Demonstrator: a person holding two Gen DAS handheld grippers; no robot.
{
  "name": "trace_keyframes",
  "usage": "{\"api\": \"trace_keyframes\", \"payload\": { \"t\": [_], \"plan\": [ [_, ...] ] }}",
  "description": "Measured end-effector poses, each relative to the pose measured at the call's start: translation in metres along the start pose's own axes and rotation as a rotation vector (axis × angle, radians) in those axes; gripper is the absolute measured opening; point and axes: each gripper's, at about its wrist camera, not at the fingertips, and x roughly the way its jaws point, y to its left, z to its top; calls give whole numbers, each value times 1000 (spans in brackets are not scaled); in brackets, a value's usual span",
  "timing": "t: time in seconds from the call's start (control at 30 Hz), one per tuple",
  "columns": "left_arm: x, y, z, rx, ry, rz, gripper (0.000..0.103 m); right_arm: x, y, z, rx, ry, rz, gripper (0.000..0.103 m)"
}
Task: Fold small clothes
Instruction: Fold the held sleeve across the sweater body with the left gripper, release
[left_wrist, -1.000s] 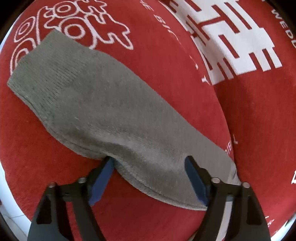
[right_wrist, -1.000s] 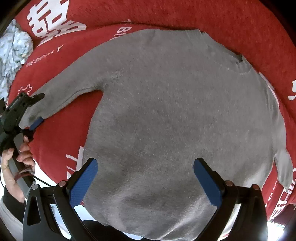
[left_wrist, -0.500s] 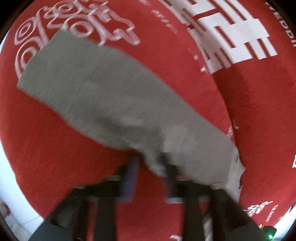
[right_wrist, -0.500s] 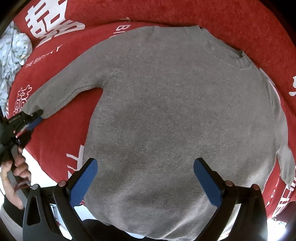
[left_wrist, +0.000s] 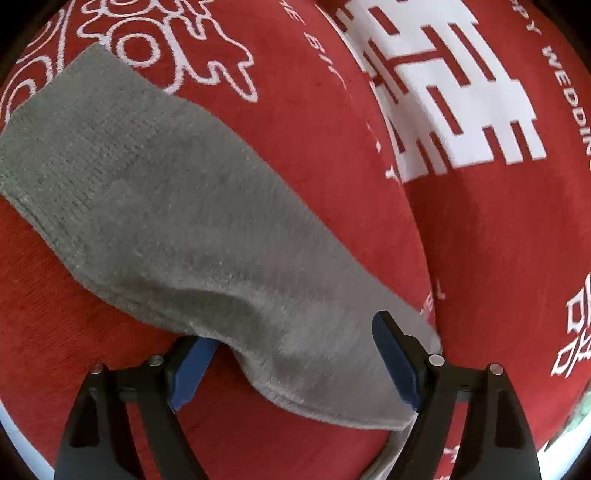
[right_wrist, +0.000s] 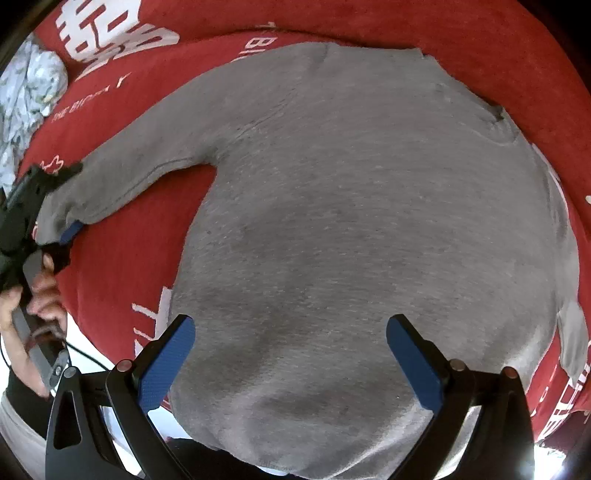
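Observation:
A grey sweater (right_wrist: 351, 203) lies spread flat on a red blanket (right_wrist: 122, 258). Its left sleeve (left_wrist: 184, 206) stretches away from me in the left wrist view, with the cuff at the far left. My left gripper (left_wrist: 291, 365) straddles the near end of that sleeve. Its jaws are opening, the cloth lies loose between them, and the left pad (left_wrist: 192, 369) is tucked under the sleeve's edge. In the right wrist view the left gripper (right_wrist: 62, 206) shows at the sleeve's end. My right gripper (right_wrist: 288, 354) hangs open above the sweater's lower body, with nothing between its fingers.
The red blanket (left_wrist: 480, 258) carries large white characters and lettering. A crumpled pale patterned cloth (right_wrist: 26, 96) lies at the far left of the right wrist view. A person's hand (right_wrist: 40, 295) holds the left gripper's handle beside the blanket's edge.
Half a second ago the left jaws stood much narrower on the sleeve in a blurred frame; now they are wide again and the sleeve lies slack. The right gripper has stayed put.

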Motion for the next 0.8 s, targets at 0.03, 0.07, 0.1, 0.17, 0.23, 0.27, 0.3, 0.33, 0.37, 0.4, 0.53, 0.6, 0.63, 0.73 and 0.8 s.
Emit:
{"api": "trace_keyframes", "payload": {
  "t": [0.03, 0.07, 0.1, 0.17, 0.23, 0.27, 0.3, 0.33, 0.37, 0.4, 0.53, 0.6, 0.63, 0.73, 0.8],
  "plan": [
    [-2, -1, 0, 1, -20, -3, 55, 0, 2, 0, -4, 1, 3, 103],
    [-3, -2, 1, 12, -28, -7, 23, 0, 3, 1, -8, 0, 4, 103],
    [-2, -2, 2, 29, -9, -19, 13, -1, 4, 1, -11, -2, 7, 103],
    [-6, -10, 2, 88, -12, -24, 10, -3, 5, 1, -16, -10, 15, 103],
    [-15, -25, 0, 181, -30, -4, 10, -6, 4, -1, -12, -22, 23, 103],
    [-21, -39, -3, 248, -43, 6, 10, -8, 2, -2, -6, -27, 27, 103],
    [-26, -55, -6, 323, -50, 5, 10, -8, -1, -5, 2, -34, 29, 103],
    [-29, -71, -11, 384, -49, 0, 10, -11, -6, -8, 13, -42, 32, 103],
    [-34, -93, -18, 464, -43, -15, 10, -12, -11, -12, 24, -51, 33, 103],
    [-36, -107, -23, 512, -40, -24, 10, -16, -16, -13, 38, -58, 34, 103],
    [-36, -180, -64, 735, 4, -87, 10, -29, -50, -26, 124, -96, 33, 103],
    [-30, -215, -94, 841, 46, -127, 10, -38, -70, -32, 177, -111, 31, 103],
    [-26, -228, -111, 890, 68, -141, 10, -41, -84, -37, 212, -118, 28, 103],
    [4, -268, -169, 1023, 160, -167, 10, -51, -125, -52, 317, -139, 22, 103],
    [25, -286, -201, 1060, 220, -176, 10, -54, -150, -63, 381, -149, 16, 103]
  ]
}}
